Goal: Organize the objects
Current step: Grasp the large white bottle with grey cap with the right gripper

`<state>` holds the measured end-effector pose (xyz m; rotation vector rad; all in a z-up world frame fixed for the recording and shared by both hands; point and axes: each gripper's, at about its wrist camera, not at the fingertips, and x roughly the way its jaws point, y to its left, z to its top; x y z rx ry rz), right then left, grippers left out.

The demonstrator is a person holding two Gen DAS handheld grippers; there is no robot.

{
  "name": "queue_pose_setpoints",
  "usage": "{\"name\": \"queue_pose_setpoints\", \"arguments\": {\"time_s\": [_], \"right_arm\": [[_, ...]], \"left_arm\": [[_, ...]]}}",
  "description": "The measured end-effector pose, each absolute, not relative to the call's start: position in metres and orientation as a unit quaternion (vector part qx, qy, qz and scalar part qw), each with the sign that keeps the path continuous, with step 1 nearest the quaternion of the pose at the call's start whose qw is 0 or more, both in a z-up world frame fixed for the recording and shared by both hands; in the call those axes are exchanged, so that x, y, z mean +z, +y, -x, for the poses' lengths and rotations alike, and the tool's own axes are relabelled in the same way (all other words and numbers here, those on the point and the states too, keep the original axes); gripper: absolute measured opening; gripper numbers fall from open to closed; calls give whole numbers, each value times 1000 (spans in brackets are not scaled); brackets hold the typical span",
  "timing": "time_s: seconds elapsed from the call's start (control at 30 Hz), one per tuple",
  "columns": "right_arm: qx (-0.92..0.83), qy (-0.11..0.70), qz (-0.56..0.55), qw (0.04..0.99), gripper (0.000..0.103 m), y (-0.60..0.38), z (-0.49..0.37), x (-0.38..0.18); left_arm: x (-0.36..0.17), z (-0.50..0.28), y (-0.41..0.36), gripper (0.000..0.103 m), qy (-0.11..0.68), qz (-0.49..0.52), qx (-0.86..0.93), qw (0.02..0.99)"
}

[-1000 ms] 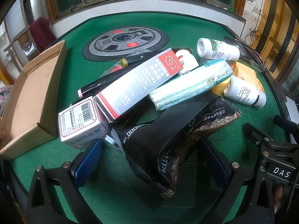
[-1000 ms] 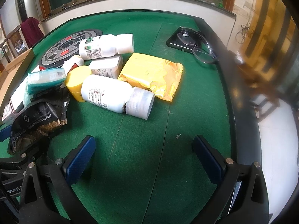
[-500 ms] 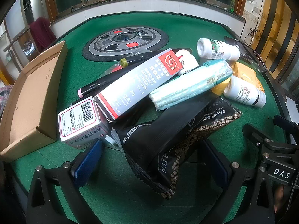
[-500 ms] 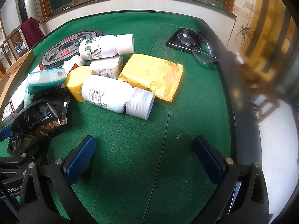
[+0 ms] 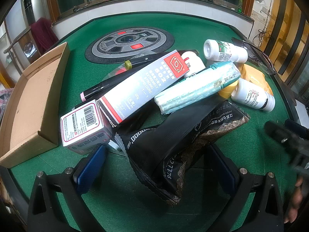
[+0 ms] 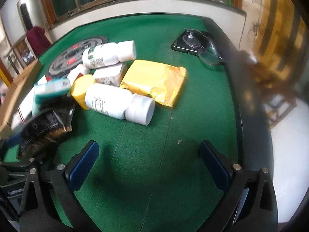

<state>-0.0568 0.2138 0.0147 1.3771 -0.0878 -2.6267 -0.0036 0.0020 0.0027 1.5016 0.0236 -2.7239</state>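
A pile of objects lies on the green table. In the left wrist view a black snack pouch lies between my open left gripper's fingers. Behind it are a pink-and-white box, a grey glue box, a teal tissue pack, black markers and white bottles. An open cardboard box sits at left. My right gripper is open and empty above bare felt, short of a white bottle and a yellow packet.
A round grey control panel is set in the table's middle. A black phone with glasses lies at the far right edge. The table's dark rim runs along the right. The right gripper's body shows blurred in the left wrist view.
My right gripper has lifted and tilted, and its view is now blurred by motion. My left gripper and the pile have not moved.
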Motion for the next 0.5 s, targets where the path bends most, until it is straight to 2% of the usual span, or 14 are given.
{"name": "queue_pose_setpoints", "arguments": {"time_s": [0.17, 0.3, 0.37, 0.5], "right_arm": [[-896, -59, -426, 115, 101, 220, 48, 33], [-949, -39, -297, 94, 101, 218, 15, 68], [-966, -53, -231, 102, 103, 221, -2, 70], [-933, -3, -337, 127, 103, 204, 19, 56]], "left_arm": [[3, 4, 2, 102, 9, -483, -876, 16], [4, 4, 4, 102, 8, -483, -876, 17], [4, 4, 4, 102, 8, -483, -876, 17], [3, 5, 2, 102, 8, -483, -876, 17]]}}
